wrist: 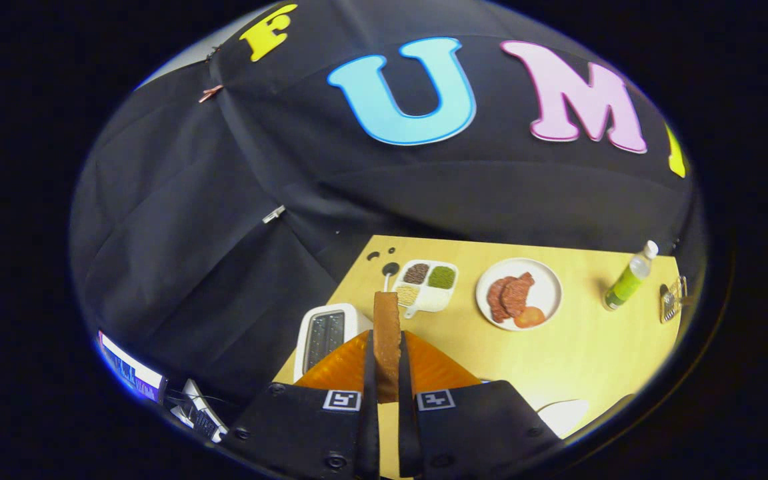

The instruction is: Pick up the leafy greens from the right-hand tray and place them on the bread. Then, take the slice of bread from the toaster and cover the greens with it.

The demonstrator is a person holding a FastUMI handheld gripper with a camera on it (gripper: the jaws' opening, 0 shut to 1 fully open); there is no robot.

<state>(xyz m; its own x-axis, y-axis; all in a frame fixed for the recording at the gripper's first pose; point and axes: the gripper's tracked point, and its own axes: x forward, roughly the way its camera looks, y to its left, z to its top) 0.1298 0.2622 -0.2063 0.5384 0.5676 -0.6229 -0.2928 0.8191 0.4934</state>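
The gripper (387, 373) pinches a slice of bread (387, 333) edge-on between both fingers, lifted just beside the white toaster (324, 337). Beyond on the wooden table (584, 353) sit a four-compartment dish (426, 285) of brown, green and tan fillings (contents hard to identify), a plate (547, 283) with reddish slices, and a green bottle (627, 280).

The gripper (387, 373) fingers are hiding the bread slice's (387, 333) lower end and covering part of the toaster (324, 337).

Even overhead light, table (577, 360) bright, strong fisheye bending, soft edges.
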